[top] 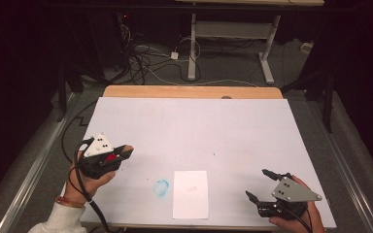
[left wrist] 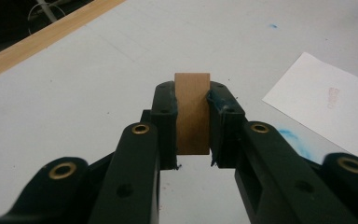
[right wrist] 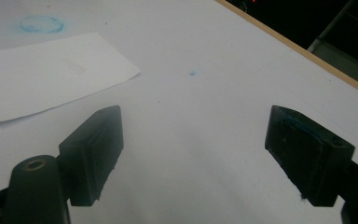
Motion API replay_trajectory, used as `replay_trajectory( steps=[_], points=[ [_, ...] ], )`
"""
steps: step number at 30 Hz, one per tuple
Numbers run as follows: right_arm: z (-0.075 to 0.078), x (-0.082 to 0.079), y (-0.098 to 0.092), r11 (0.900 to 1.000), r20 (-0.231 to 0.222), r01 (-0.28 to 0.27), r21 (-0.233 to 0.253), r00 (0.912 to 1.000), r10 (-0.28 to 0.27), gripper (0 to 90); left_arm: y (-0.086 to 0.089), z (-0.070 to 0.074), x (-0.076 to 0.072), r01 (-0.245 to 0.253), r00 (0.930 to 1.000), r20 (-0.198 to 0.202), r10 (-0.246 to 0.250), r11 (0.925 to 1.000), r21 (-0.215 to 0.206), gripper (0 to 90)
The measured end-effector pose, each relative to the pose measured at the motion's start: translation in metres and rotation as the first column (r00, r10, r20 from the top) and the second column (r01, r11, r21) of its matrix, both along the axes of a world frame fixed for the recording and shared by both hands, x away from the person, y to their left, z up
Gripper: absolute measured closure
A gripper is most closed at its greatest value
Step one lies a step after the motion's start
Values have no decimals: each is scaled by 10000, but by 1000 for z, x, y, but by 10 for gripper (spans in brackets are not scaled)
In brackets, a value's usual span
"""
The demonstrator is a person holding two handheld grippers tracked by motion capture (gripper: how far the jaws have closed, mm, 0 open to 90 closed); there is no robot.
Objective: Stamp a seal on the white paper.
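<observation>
brown block [left wrist: 192,112] — clamped upright between left gripper [left wrist: 192,122] fingers [left wrist: 164,122] | right gripper [right wrist: 193,156] (agape)

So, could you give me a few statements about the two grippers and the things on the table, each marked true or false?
1. The left gripper is shut on a brown block. True.
2. The right gripper grips the sheet of paper. False: its jaws stand wide apart with nothing between them, and the paper lies flat on the table.
3. A blue ring stain marks the table beside the paper. True.
4. The brown block lies on the paper. False: it is clamped between the left gripper's jaws, apart from the paper.
</observation>
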State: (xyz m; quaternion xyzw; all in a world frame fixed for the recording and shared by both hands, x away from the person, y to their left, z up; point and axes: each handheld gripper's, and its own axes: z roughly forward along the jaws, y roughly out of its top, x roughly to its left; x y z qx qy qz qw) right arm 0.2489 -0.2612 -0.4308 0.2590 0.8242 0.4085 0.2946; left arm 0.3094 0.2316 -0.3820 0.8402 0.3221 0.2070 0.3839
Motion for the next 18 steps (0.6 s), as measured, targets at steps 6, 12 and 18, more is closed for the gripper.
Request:
replay_trajectory(
  steps=[6,12,18],
  points=[
    [-1,1,1,10000,6,-32,-16,10000,32,199,-6,5,-6,235,9997,85,-236,9997,68,737],
    [-2,0,1,9999,-31,-75,-83,10000,75,199,-16,11,-8,581,9982,129,-584,9981,194,737],
    [-2,-1,1,9999,-34,-61,-121,10000,60,199,-30,13,-10,919,9957,41,-922,9946,475,737]
  ],
)
